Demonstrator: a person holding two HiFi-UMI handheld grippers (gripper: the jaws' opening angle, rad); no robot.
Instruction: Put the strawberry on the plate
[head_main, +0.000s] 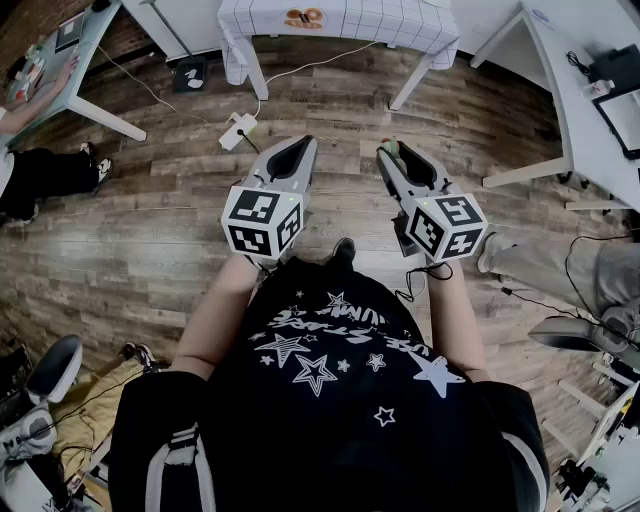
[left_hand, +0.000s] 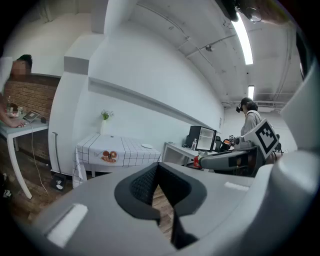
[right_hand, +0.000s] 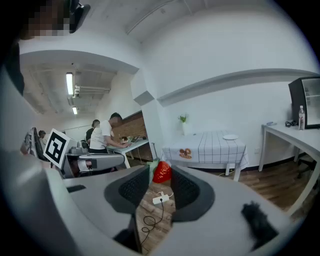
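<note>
Two grippers hang well short of the checked-cloth table (right_hand: 207, 145), above the wood floor (head_main: 150, 230). The strawberry (right_hand: 162, 171) is clamped at the tips of the right gripper (right_hand: 160, 176), whose jaws stand wide and press on it from both sides, its long axis roughly upright. The plate (right_hand: 230, 136) lies on that table toward its right end, well apart from the fruit and ahead of it, so the coming move looks like a long forward carry. The left gripper (left_hand: 157, 167), equally far from the table, has its jaw tips together on nothing.
</note>
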